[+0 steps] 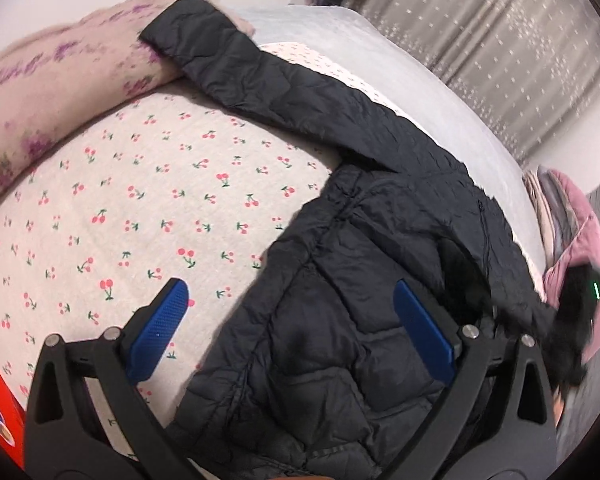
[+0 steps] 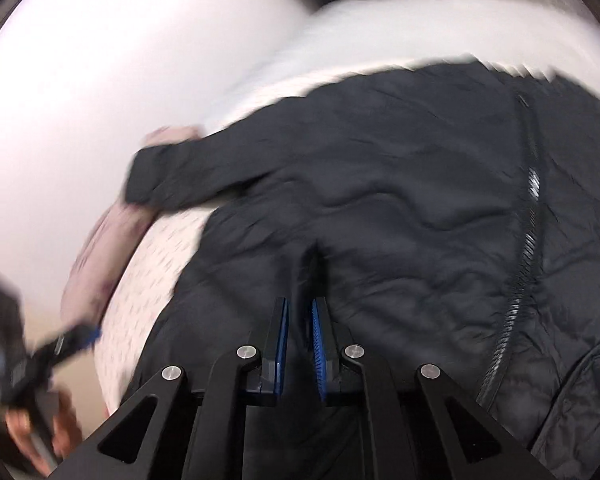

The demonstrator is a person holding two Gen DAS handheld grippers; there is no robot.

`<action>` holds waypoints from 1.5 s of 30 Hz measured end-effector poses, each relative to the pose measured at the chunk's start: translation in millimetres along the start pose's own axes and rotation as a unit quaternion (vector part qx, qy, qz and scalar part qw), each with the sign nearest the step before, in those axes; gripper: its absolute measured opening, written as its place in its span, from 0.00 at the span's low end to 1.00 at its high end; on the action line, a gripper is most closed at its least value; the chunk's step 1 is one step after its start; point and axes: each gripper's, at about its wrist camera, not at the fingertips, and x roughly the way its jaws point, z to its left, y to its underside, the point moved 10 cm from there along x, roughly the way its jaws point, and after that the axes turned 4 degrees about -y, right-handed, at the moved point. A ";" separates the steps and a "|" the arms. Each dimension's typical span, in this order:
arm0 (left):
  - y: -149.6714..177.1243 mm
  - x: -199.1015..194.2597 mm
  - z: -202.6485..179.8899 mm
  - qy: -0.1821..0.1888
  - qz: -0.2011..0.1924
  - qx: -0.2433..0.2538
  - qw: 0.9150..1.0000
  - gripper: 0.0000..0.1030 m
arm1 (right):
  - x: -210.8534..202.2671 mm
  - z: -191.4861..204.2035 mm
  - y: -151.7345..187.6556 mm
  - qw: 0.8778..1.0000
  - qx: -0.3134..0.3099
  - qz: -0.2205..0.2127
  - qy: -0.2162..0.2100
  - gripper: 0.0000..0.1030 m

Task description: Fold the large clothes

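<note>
Black quilted jacket [image 1: 340, 300] spread flat across cherry-print sheet [image 1: 160, 200], zip [image 2: 530, 240] up, one sleeve [image 1: 228, 64] stretched away with its cuff resting on pink blanket [image 1: 60, 80]. Right gripper [image 2: 300, 302] drawn narrow, pads nearly together with a raised ridge of the jacket's shell between them; by the look of it, a pinch just left of the zip. Left gripper [image 1: 288, 286] spread wide, holding nothing, one pad over bare sheet and the other over the quilted body near the side edge.

Likely step: taking hold on both sides for a first fold. Worth checking that the right pinch catches more than the slippery outer layer, since thin shell fabric may slide off the padding. Best to bring the left pads down astride the side edge and close on the full thickness before lifting. Lift both holds together and level, so that the panel turns over without twisting.

Plenty of bare sheet to the left for laying out or sweeping the sleeve in. Less room on the far side: bed edge close behind the shoulder, curtain [image 1: 500, 60] beyond. Pink blanket under the cuff apt to drag along; free the sleeve first.
</note>
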 end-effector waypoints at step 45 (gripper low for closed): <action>77.8 35.4 -106.2 0.039 0.090 0.169 0.981 0.99 | -213.9 -212.6 119.9 0.983 0.053 -0.055 0.167 0.12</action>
